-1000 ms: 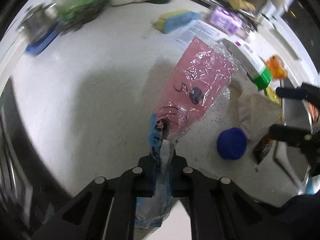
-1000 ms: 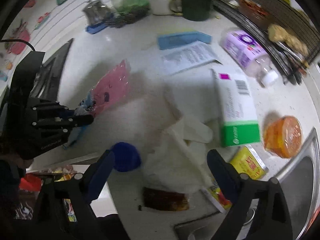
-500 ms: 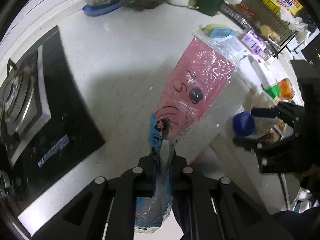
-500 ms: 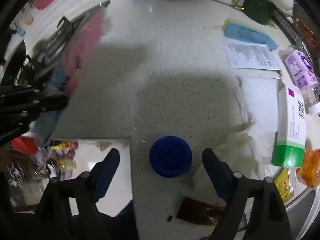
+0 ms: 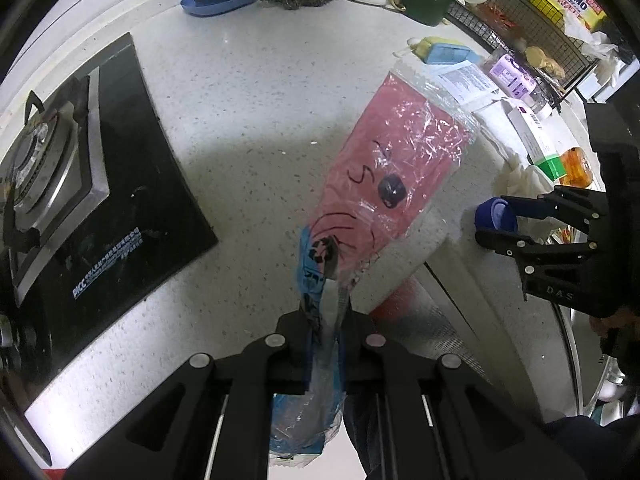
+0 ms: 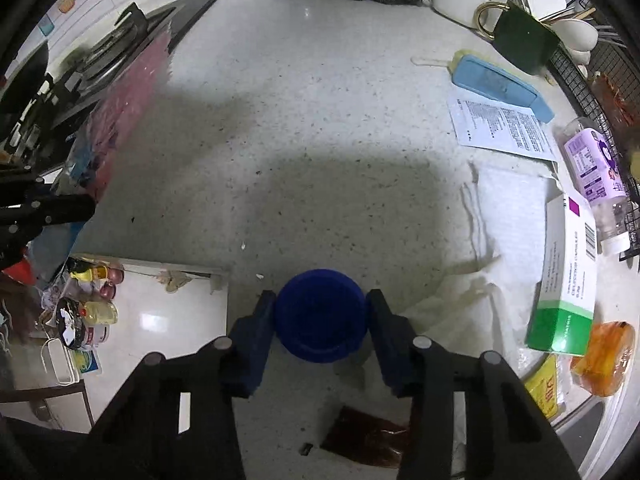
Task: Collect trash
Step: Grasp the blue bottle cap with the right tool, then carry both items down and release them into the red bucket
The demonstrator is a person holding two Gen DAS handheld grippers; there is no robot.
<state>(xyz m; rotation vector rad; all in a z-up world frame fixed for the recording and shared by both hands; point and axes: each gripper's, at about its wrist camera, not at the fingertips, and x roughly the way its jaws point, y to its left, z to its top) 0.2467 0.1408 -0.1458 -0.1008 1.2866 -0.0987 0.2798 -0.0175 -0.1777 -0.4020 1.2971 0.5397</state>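
Now the right gripper (image 6: pixel 320 320) is closing its jaws around the blue cap (image 6: pixel 320 322) at the counter's (image 6: pixel 320 140) front edge, both pads touching it. The left gripper (image 5: pixel 326 320), fingers pressed together, is pinching the pink plastic bag (image 5: pixel 394 168), dangling it ready, I'd guess, for the cap.

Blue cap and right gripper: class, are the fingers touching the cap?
Touching. The right wrist view shows both fingers flush against the sides of the blue cap, no gap visible, the right gripper having just been closing.
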